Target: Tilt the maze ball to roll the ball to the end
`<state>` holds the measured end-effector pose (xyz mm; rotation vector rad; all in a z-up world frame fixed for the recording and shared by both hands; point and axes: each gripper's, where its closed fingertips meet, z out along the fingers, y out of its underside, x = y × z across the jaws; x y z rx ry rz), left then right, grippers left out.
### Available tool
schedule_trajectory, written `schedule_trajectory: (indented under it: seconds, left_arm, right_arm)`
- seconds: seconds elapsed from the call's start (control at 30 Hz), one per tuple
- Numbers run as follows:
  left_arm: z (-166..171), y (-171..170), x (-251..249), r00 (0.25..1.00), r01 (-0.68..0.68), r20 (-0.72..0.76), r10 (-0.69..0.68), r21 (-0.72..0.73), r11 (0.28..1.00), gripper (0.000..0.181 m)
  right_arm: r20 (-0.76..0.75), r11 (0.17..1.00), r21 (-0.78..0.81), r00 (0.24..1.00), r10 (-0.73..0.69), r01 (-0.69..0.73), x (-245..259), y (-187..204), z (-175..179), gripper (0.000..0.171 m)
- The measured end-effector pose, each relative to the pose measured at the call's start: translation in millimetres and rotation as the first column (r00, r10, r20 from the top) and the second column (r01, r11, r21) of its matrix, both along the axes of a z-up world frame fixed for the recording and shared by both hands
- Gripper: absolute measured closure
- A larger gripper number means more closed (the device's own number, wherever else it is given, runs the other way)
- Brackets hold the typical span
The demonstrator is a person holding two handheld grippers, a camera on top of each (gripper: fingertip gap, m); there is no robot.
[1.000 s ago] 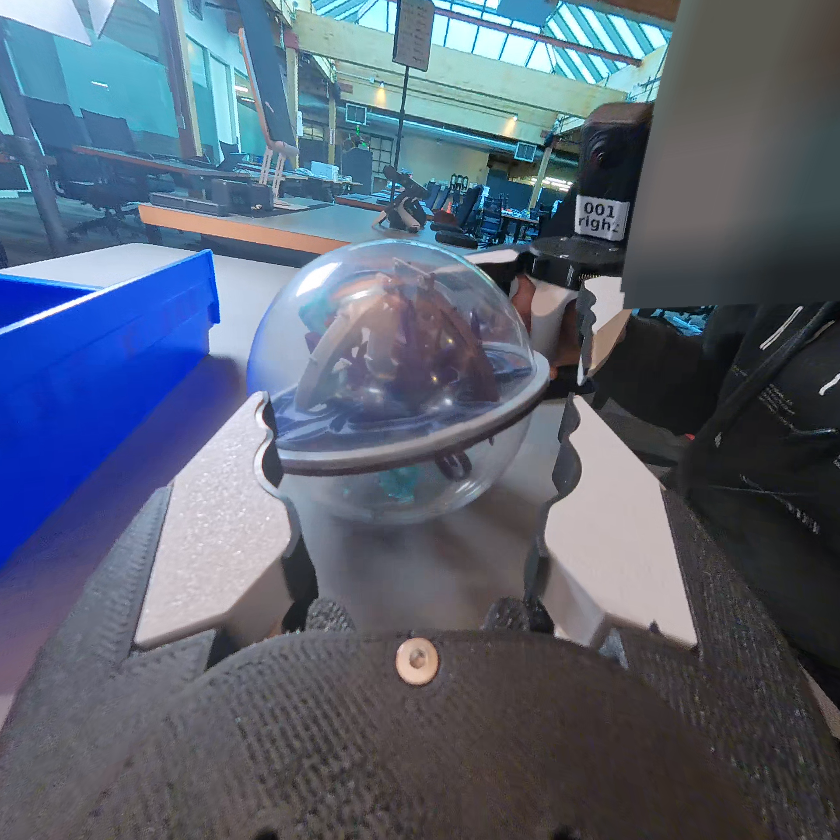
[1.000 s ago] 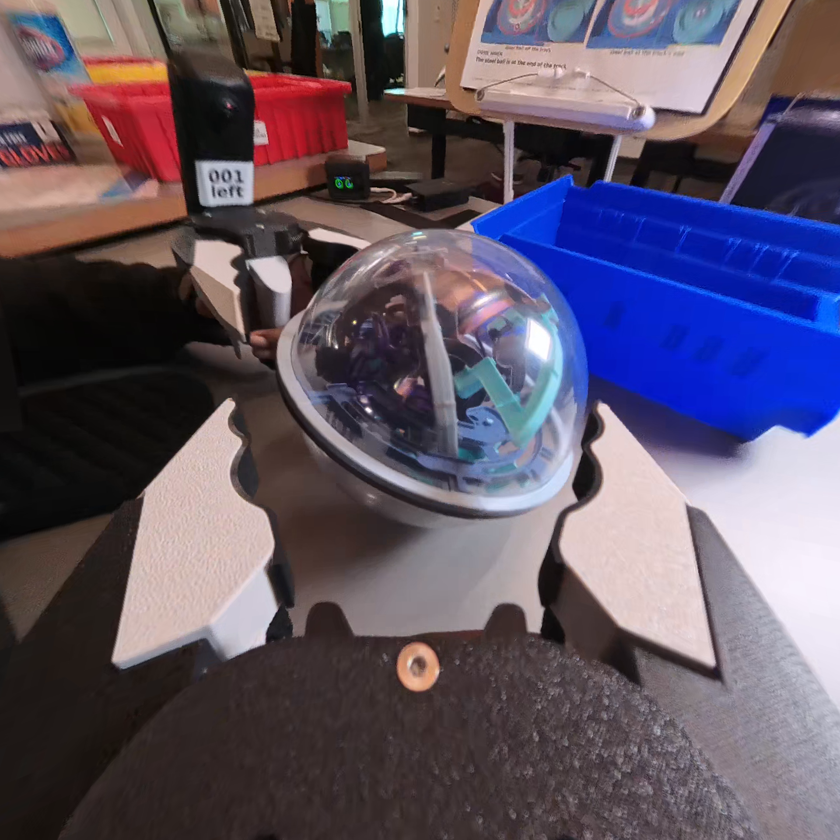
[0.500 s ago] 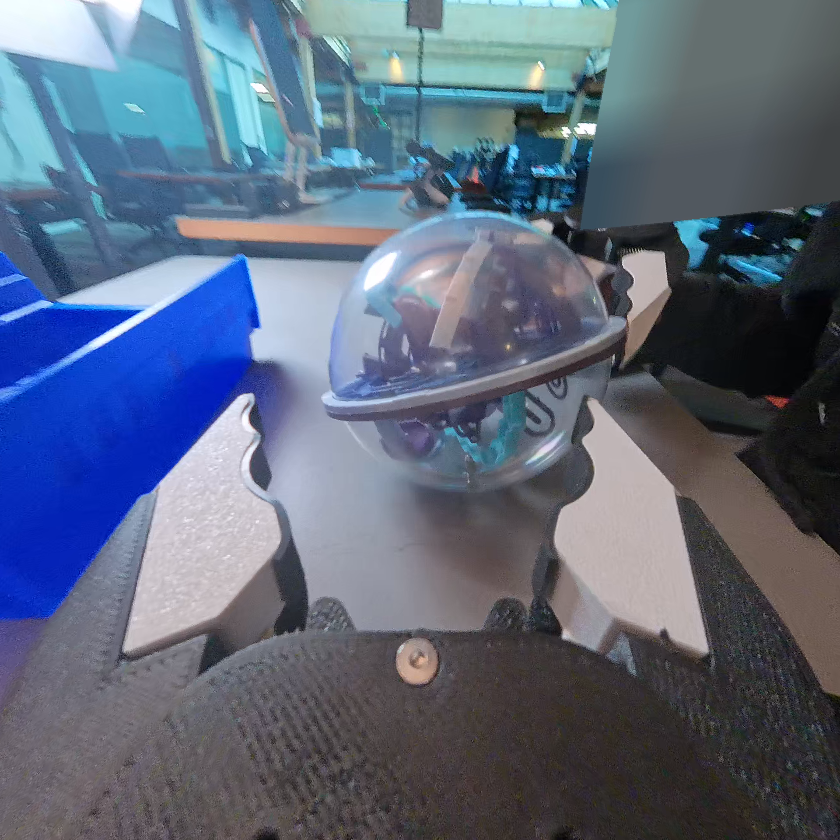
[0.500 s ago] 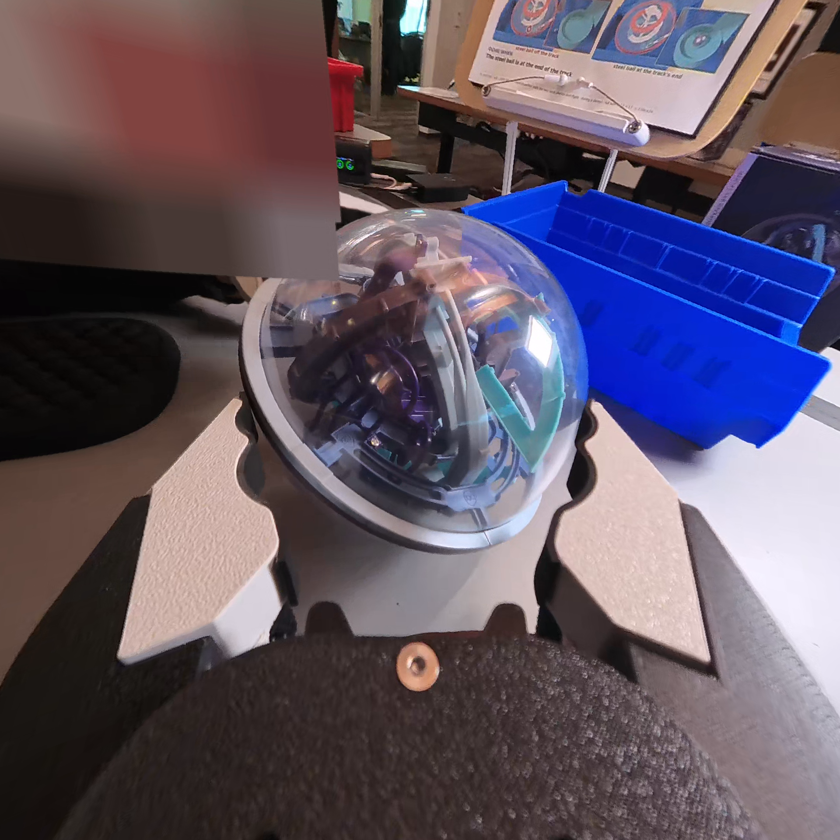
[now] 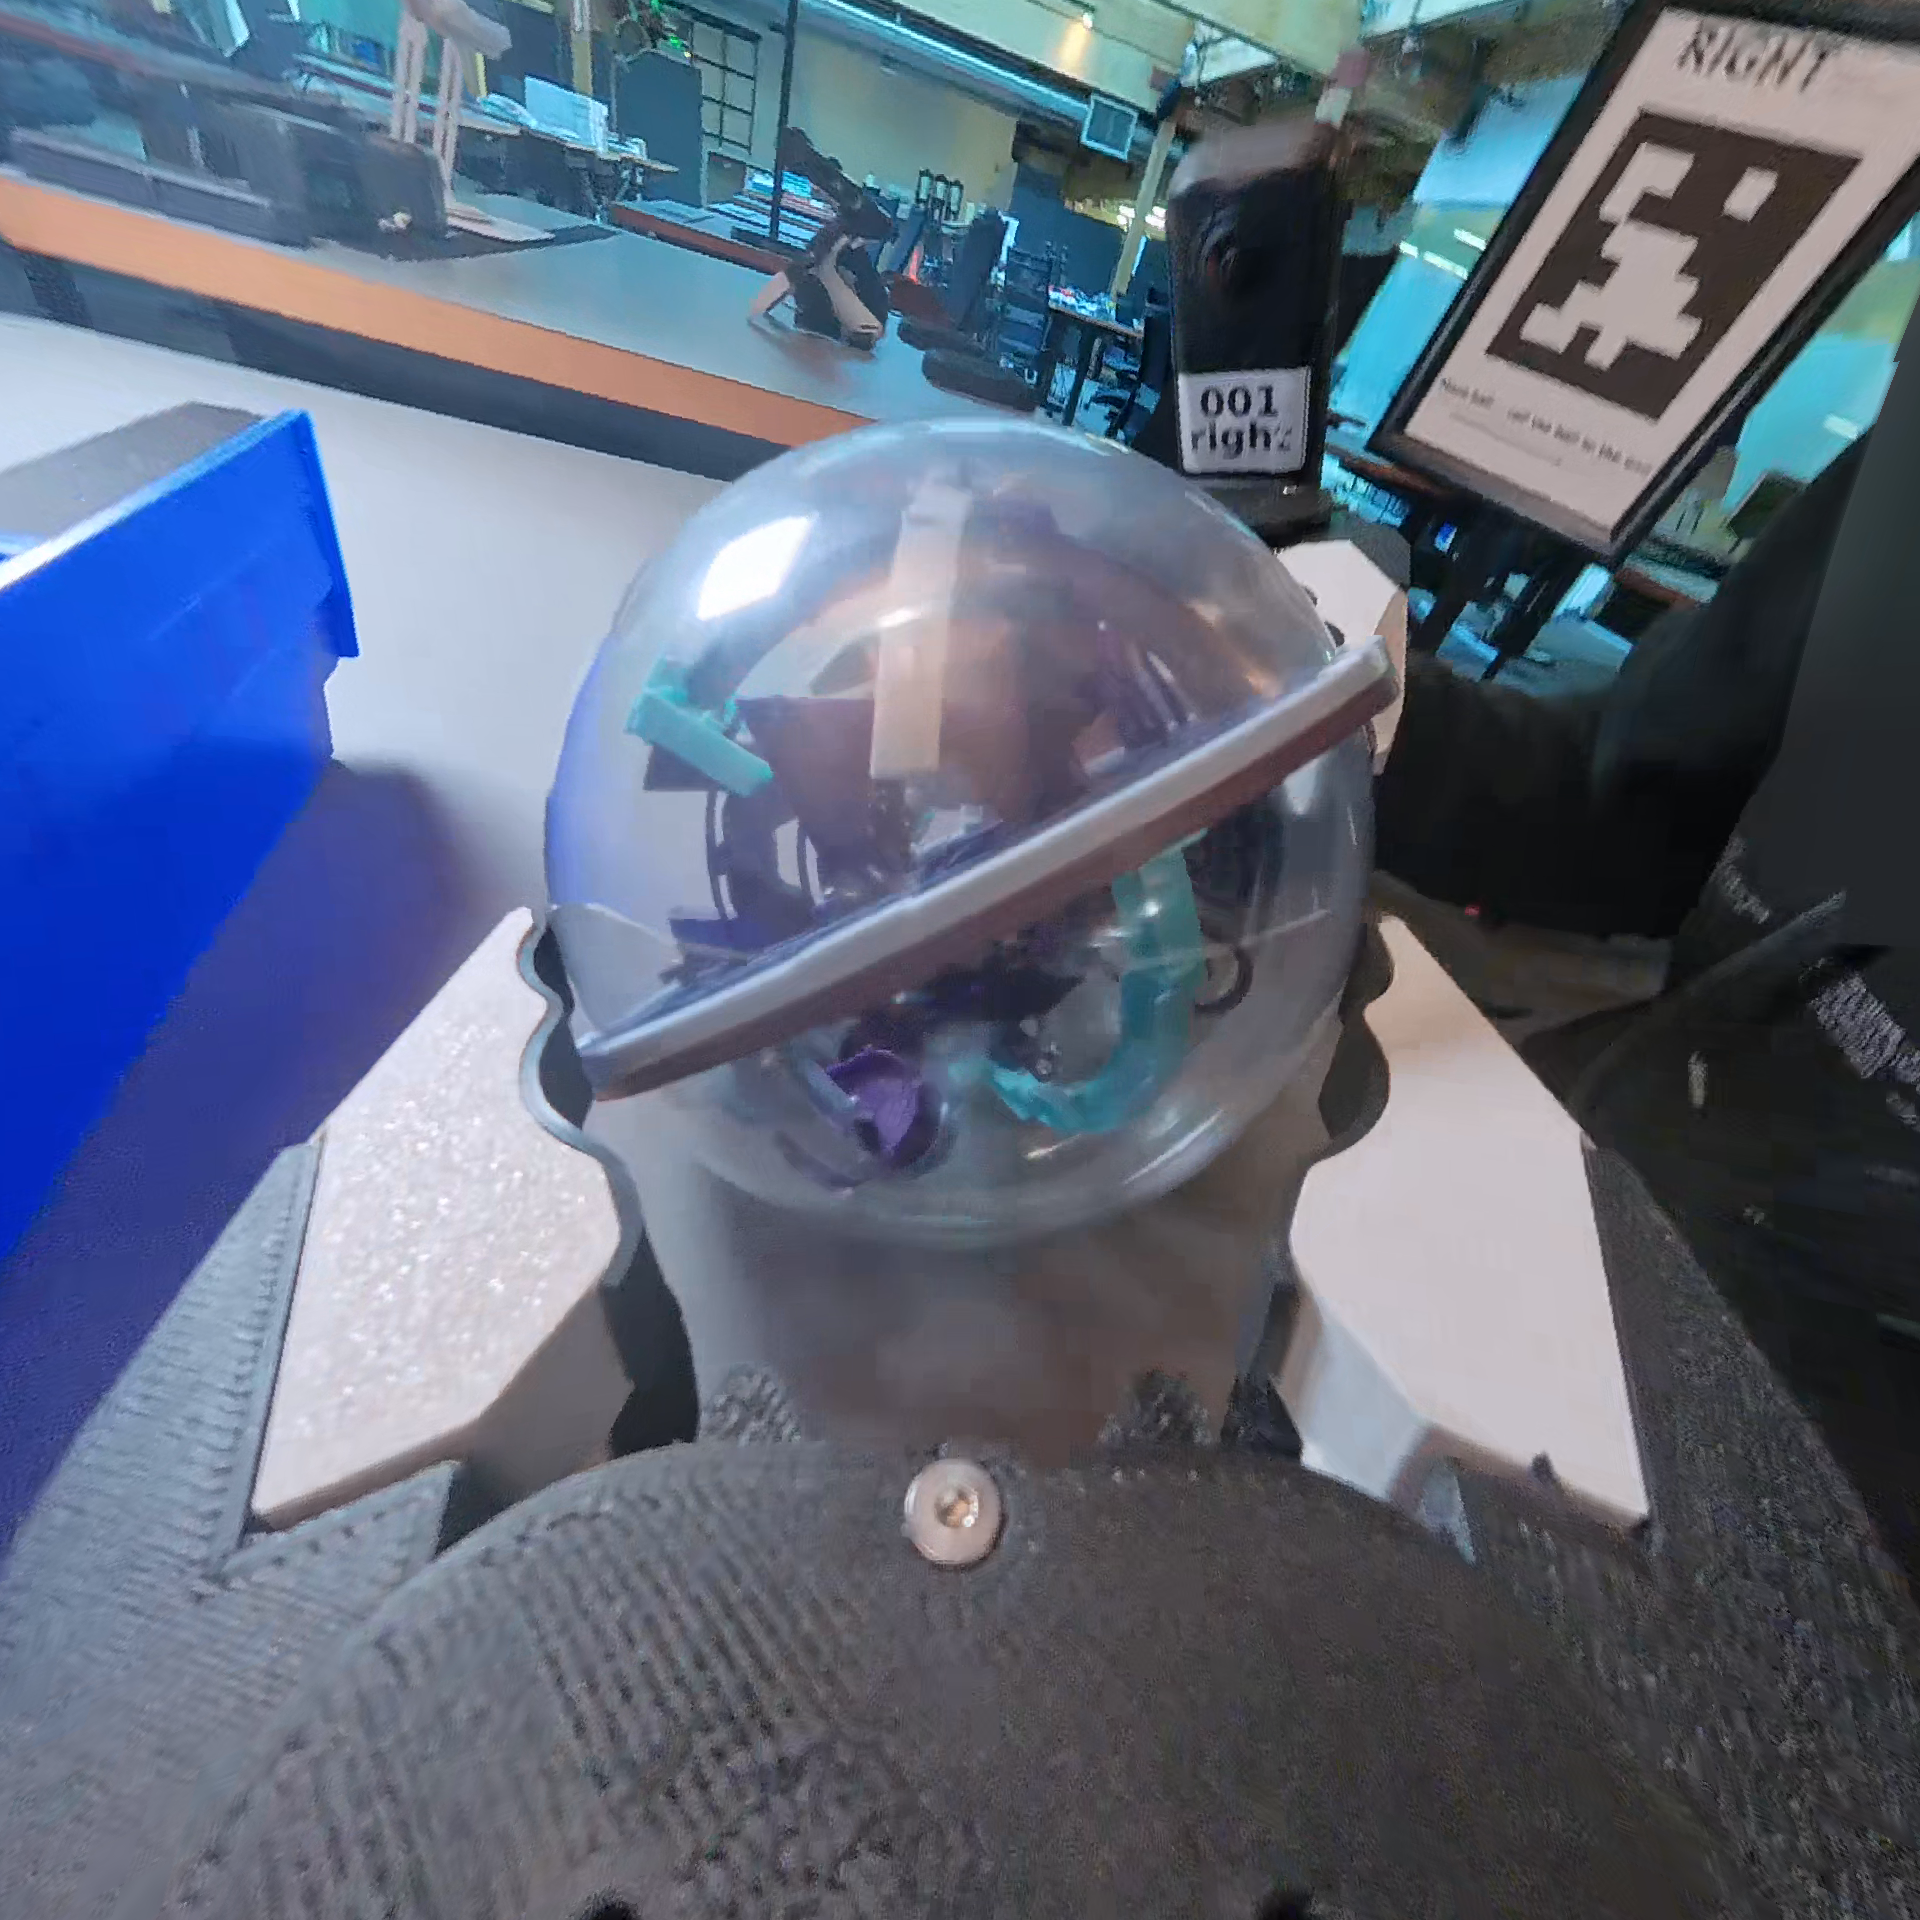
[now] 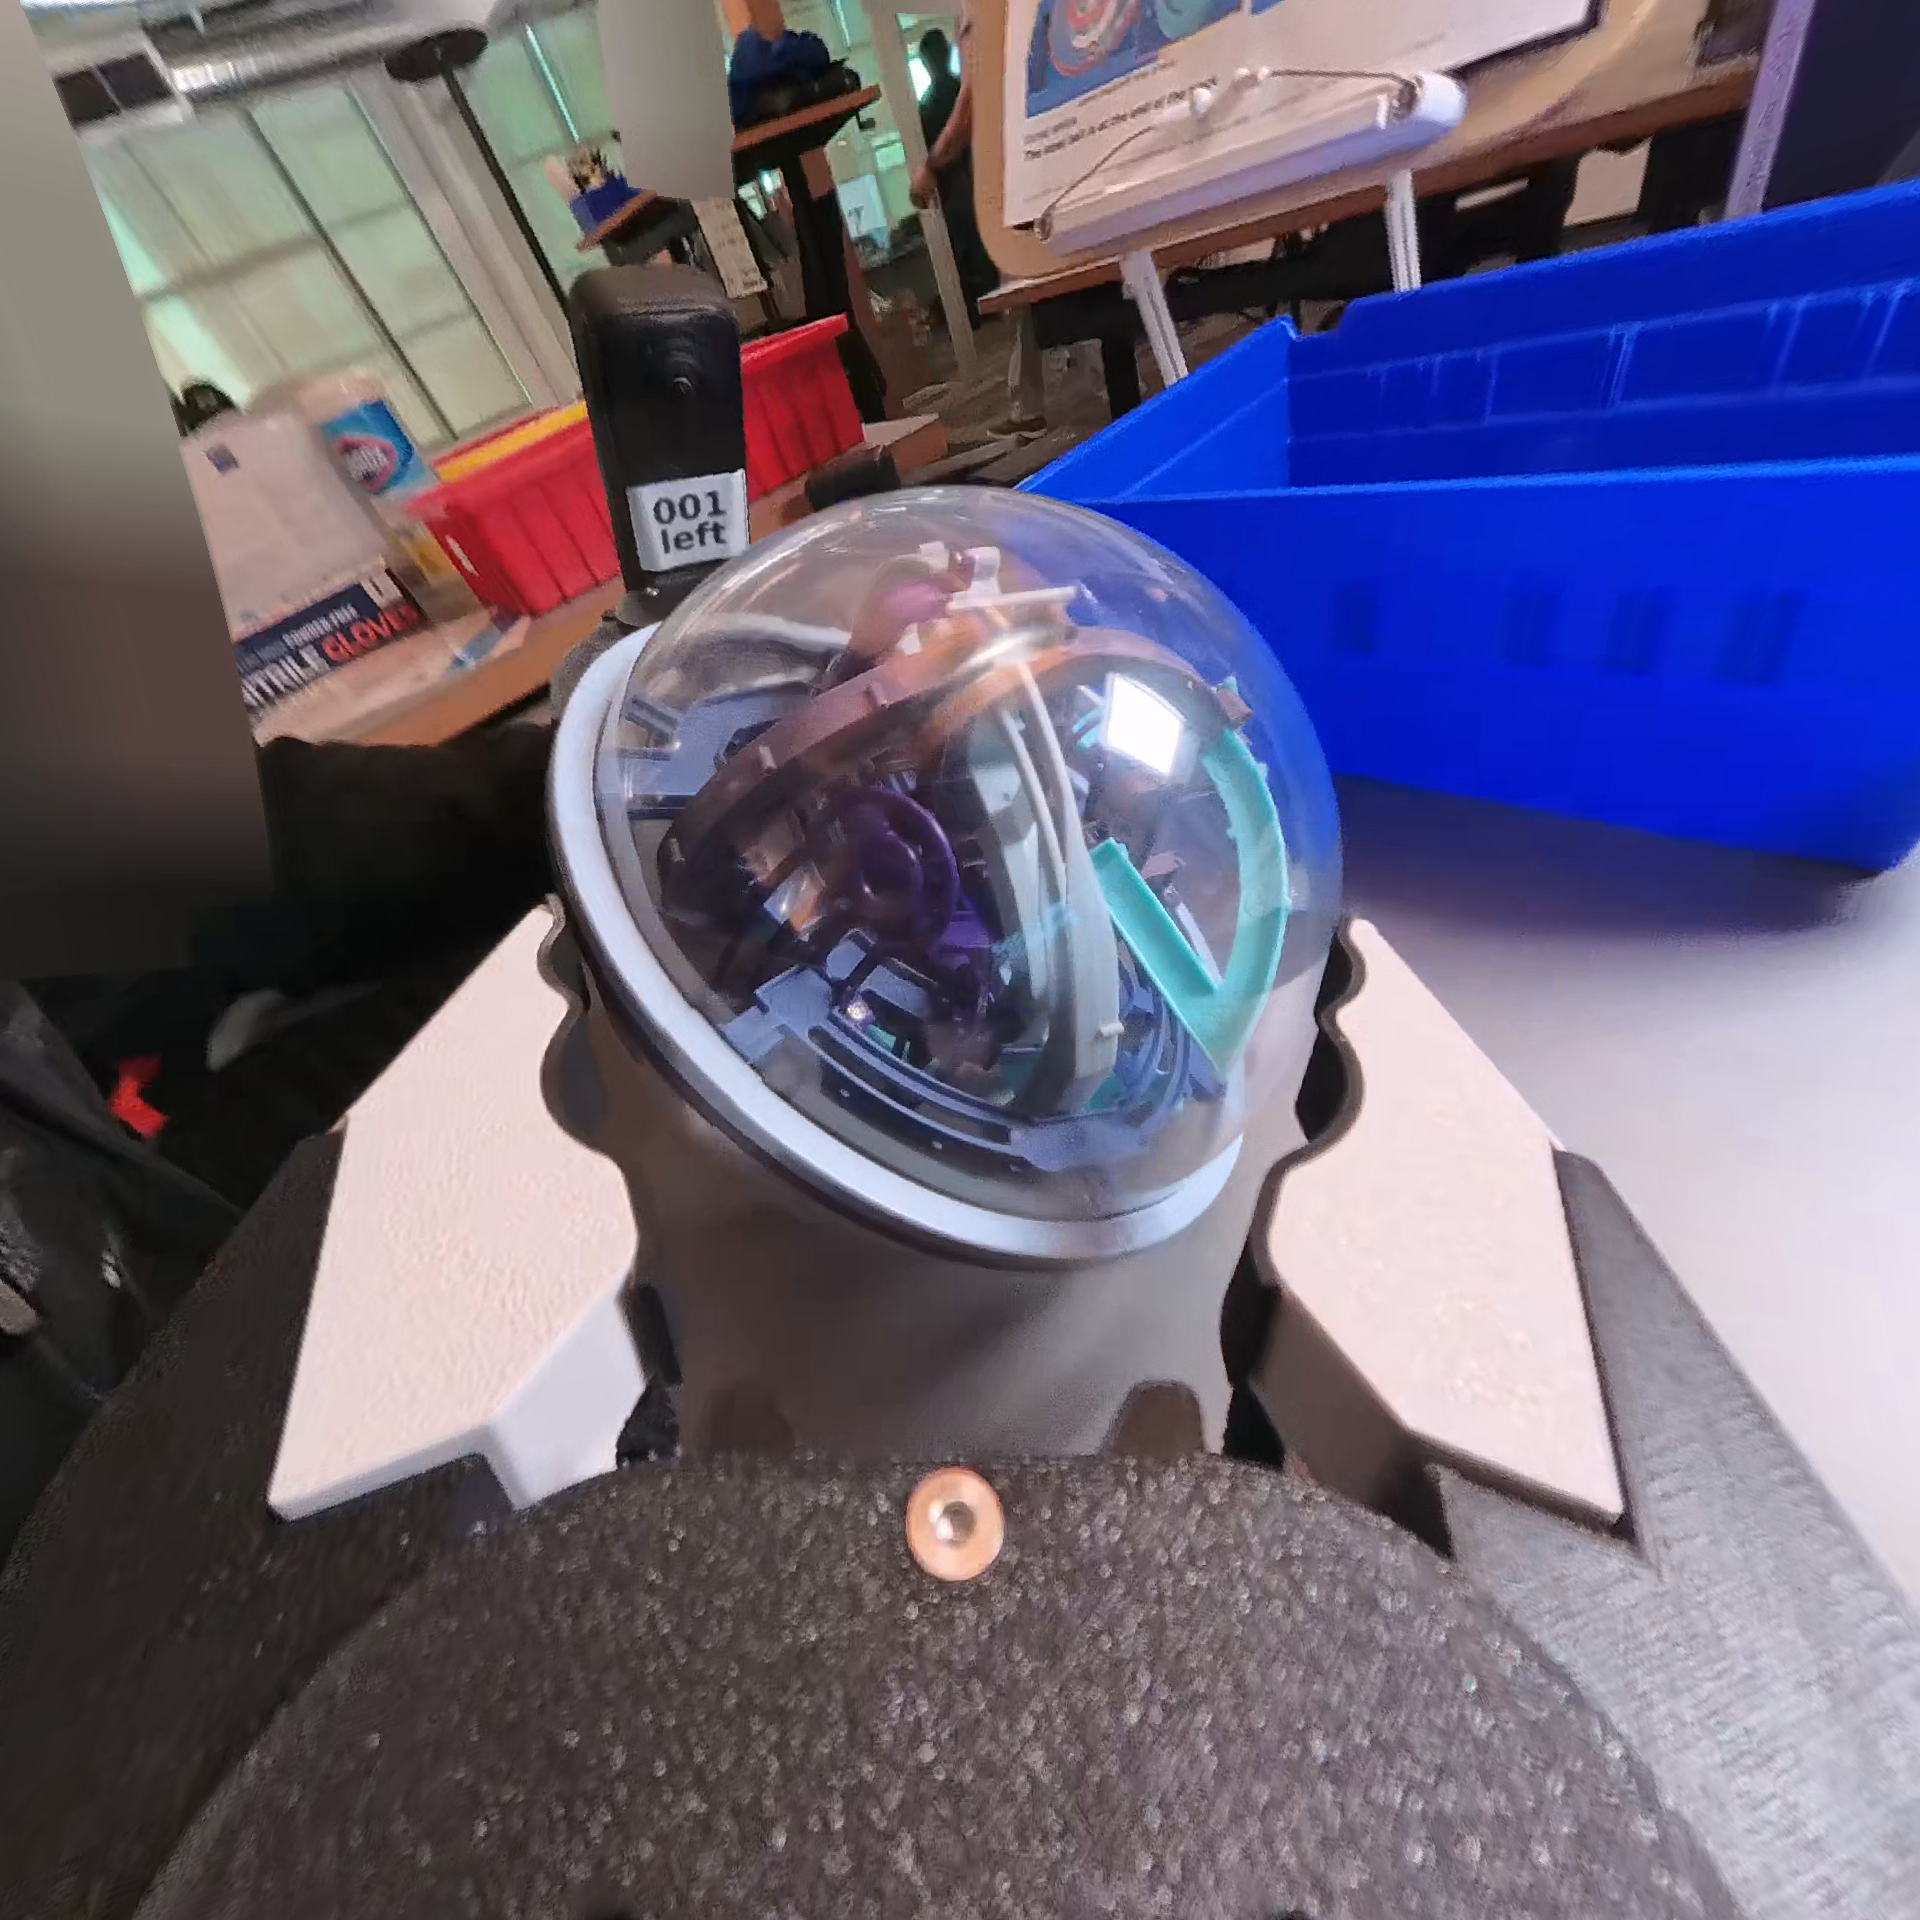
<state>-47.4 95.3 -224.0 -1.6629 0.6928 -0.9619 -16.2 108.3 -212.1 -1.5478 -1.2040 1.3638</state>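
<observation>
The maze ball is a clear sphere with a grey rim and brown, purple and teal tracks inside. It is tilted, with the rim sloping up to the right in the left wrist view. My left gripper has a finger against each side of it. My right gripper grips the ball from the opposite side, with the rim low toward me. Each gripper shows behind the ball in the other's view: the right gripper and the left gripper. I cannot pick out the small ball inside. I cannot tell whether the sphere touches the table.
A blue bin stands on the grey table to my left gripper's left, and to the right in the right wrist view. A framed marker sign and a person's dark sleeve are at the right. Red bins stand far back.
The left gripper has moved in, so the ball now sits between its fingers. The ball has tilted further, and the rim is steeper in both views. The right gripper has kept its hold.
</observation>
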Motion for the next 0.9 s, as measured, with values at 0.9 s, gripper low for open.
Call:
schedule_trajectory:
  seconds: [0.9]
  left_arm:
    - [3.4,48.1,-24.5,0.983,-0.058,0.165,0.084,-0.157,0.986,0.049]
  right_arm:
    - [0.013,0.975,-0.217,0.999,-0.051,0.053,-9.9,59.1,-10.2,0.037]
